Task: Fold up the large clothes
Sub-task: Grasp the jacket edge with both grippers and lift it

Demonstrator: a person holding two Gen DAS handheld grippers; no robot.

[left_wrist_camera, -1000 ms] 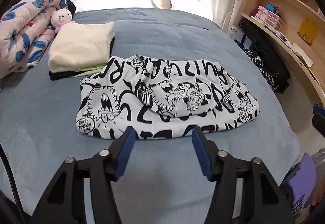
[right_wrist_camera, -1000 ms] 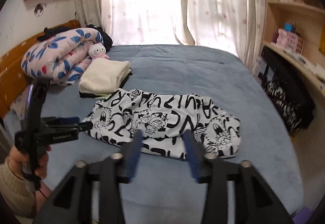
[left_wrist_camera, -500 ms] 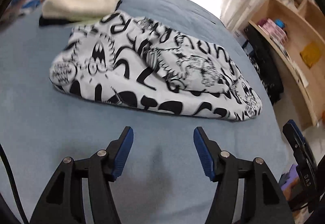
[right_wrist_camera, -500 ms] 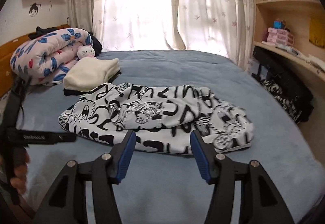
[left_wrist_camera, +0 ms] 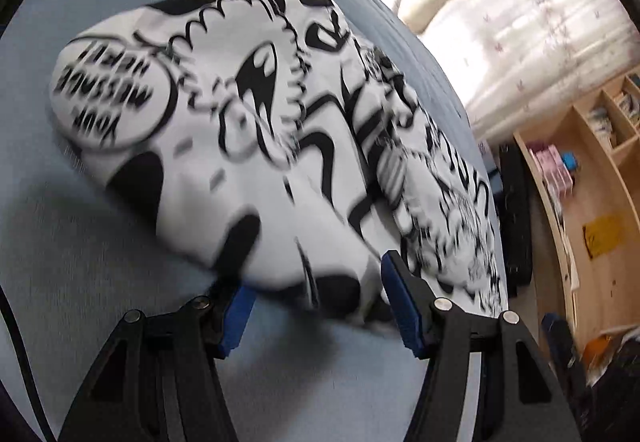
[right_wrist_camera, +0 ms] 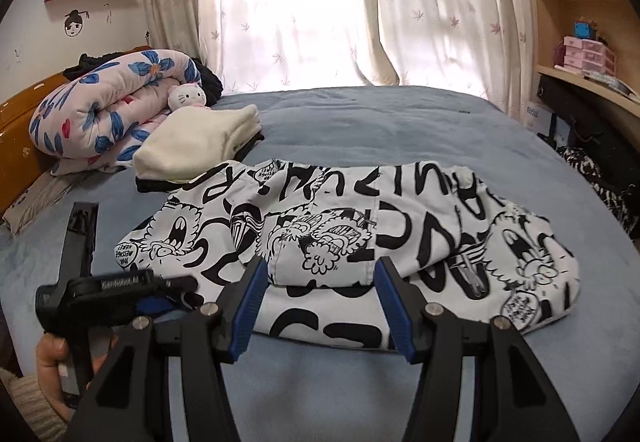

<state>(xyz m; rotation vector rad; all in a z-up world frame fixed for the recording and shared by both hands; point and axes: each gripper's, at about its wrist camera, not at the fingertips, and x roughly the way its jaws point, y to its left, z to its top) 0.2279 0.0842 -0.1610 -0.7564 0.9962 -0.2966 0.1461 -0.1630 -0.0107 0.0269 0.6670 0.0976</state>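
A white garment with black cartoon print (right_wrist_camera: 344, 234) lies folded into a long strip across the blue bed (right_wrist_camera: 360, 129). In the left wrist view the garment (left_wrist_camera: 248, 129) fills the frame, blurred. My left gripper (left_wrist_camera: 316, 306) is open, its jaws astride the garment's near left edge. It also shows in the right wrist view (right_wrist_camera: 132, 290) at the garment's left end. My right gripper (right_wrist_camera: 320, 302) is open, its fingertips over the garment's near edge at the middle.
A stack of folded cream and dark clothes (right_wrist_camera: 200, 145) sits beside the garment's far left end. A rolled floral quilt (right_wrist_camera: 108, 101) and a plush toy (right_wrist_camera: 186, 95) lie at the headboard. Shelves (right_wrist_camera: 580, 53) and dark bags (right_wrist_camera: 600, 169) stand on the right.
My left gripper moved forward and down to the garment's left edge and tilted. My right gripper moved closer to the garment's near edge.
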